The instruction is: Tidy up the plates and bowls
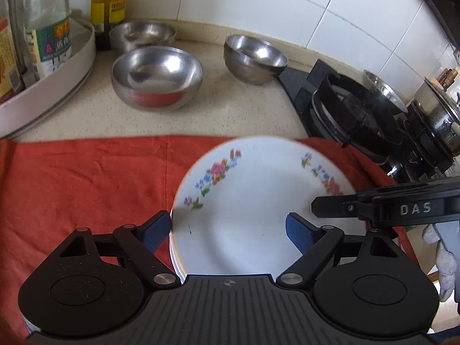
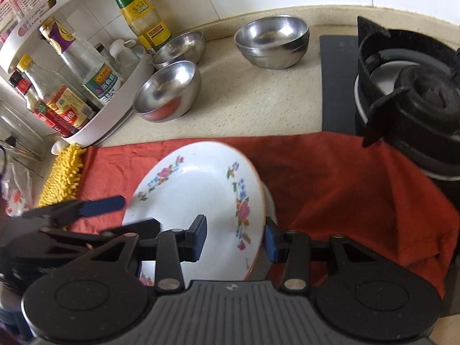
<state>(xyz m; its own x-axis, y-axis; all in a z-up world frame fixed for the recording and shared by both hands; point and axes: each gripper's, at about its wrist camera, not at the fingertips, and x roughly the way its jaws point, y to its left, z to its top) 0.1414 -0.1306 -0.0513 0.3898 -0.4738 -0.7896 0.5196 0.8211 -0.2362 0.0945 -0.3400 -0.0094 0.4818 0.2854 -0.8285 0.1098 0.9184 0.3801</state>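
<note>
A white plate with a flower pattern lies on top of a stack of plates on the red cloth. My left gripper is open wide: its left finger stands outside the stack's left rim and its right finger hangs over the plate. In the right wrist view the plate looks tilted, and my right gripper straddles its right rim with the pads slightly apart from it. Three steel bowls stand behind on the counter.
A white turntable rack with bottles stands at the left. The black gas stove and a steel pot are at the right. A yellow chenille cloth lies beside the red cloth. A gloved hand holds the right gripper.
</note>
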